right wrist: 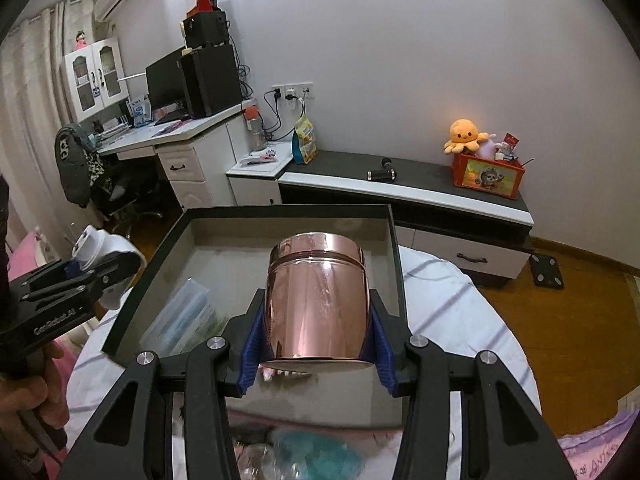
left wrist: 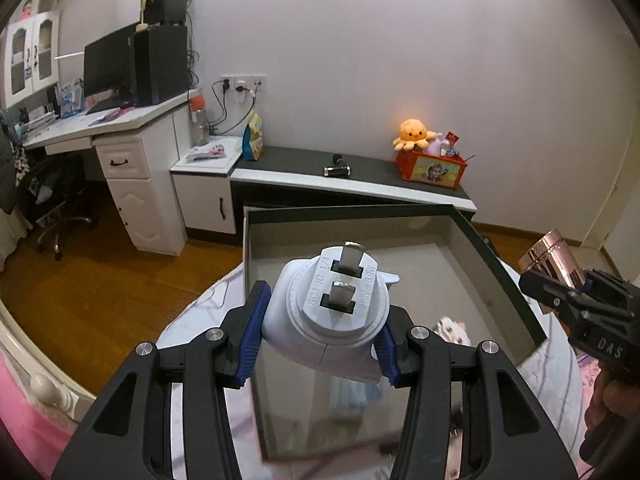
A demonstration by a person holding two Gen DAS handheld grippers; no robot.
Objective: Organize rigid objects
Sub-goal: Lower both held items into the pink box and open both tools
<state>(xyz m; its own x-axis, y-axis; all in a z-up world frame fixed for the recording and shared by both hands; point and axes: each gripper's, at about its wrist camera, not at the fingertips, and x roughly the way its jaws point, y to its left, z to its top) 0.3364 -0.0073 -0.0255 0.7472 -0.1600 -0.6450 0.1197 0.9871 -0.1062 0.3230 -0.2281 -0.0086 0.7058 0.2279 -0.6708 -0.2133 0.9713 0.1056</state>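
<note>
White two-pronged plug (left wrist: 328,312) and shiny copper tin (right wrist: 316,300) (each clenched in jaws).

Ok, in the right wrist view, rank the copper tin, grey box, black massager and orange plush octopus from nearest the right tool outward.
1. Copper tin, clamped in the right tool.
2. Grey box, right behind it.
3. Black massager, on the far bench.
4. Orange plush octopus, far right, by the wall.
</note>
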